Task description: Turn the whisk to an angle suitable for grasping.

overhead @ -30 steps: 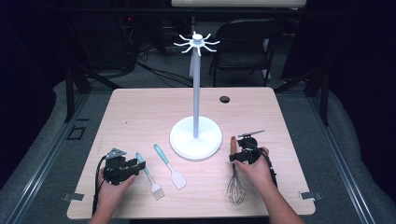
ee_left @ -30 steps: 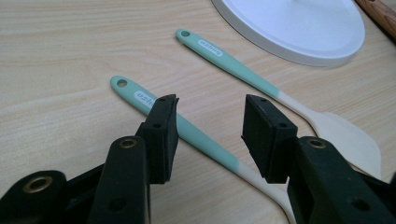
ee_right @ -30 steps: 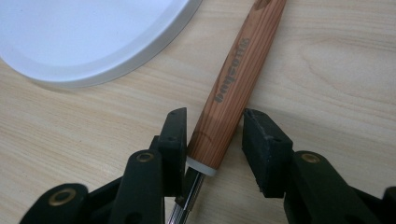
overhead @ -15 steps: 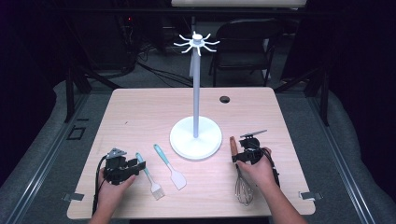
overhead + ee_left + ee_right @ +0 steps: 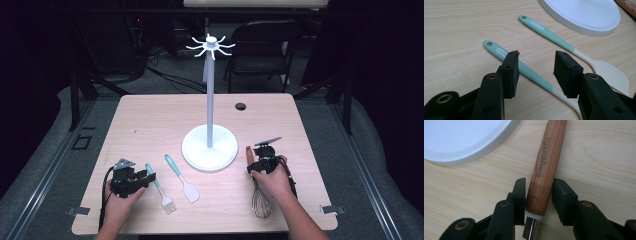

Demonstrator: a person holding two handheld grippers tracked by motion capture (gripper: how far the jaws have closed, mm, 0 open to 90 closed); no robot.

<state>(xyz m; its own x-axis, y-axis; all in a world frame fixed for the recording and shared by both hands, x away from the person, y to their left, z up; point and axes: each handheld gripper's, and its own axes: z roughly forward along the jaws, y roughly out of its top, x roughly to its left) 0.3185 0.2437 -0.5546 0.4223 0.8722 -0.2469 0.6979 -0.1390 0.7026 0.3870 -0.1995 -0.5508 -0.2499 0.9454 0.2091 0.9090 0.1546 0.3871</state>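
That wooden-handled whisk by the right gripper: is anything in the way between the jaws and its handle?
Nothing visible is. In the right gripper view, the right gripper already has a jaw on each side of the whisk handle. A narrow gap shows beside one jaw; only bare table lies around it.

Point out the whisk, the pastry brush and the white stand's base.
whisk (image 5: 546,167): right gripper view, on its wooden handle.
pastry brush (image 5: 524,68): left gripper view, on its green handle.
stand base (image 5: 197,150): high view, on the bare white disc left of the pole.
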